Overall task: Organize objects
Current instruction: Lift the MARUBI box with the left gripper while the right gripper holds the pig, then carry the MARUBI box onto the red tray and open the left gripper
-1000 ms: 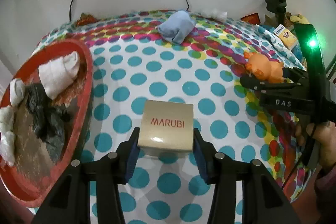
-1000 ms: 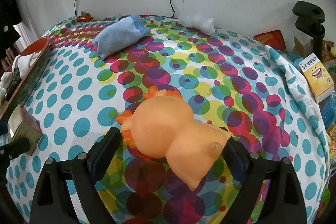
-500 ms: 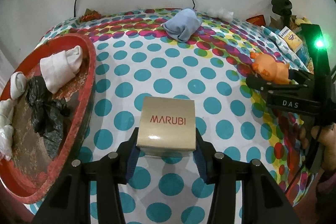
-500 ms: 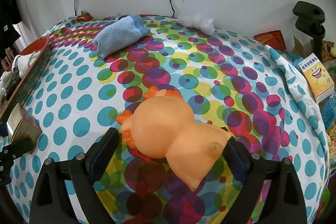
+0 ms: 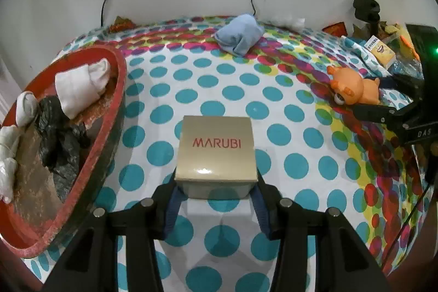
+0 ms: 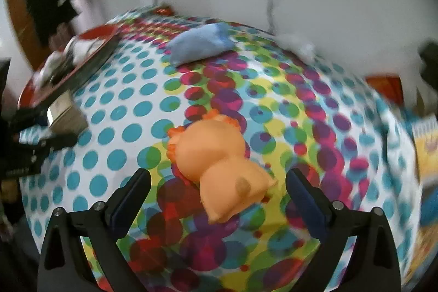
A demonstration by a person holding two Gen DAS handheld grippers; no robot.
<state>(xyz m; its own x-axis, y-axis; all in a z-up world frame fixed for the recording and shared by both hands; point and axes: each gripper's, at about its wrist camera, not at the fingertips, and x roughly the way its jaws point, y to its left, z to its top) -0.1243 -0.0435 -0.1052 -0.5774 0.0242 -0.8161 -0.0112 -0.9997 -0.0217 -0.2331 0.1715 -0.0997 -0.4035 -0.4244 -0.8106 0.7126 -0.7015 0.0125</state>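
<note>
My left gripper (image 5: 216,199) is shut on a beige MARUBI box (image 5: 216,148) and holds it over the dotted tablecloth, to the right of the red tray (image 5: 115,111). The box also shows at the left of the right wrist view (image 6: 64,115). My right gripper (image 6: 217,186) is open around an orange rubber toy animal (image 6: 216,163) that lies on the cloth; its fingers stand clear of the toy on both sides. The toy shows in the left wrist view (image 5: 354,88) with the right gripper's fingers (image 5: 375,111) beside it.
The red tray holds rolled white cloths (image 5: 79,84) and a black crumpled bag (image 5: 57,127). A folded blue cloth (image 5: 239,34) lies at the back near the wall. A small yellow carton (image 5: 382,51) and clutter sit at the right edge.
The right gripper has pulled back and swung, so the toy sits farther from its fingers and the view is blurred. The left gripper has risen slightly with the box.
</note>
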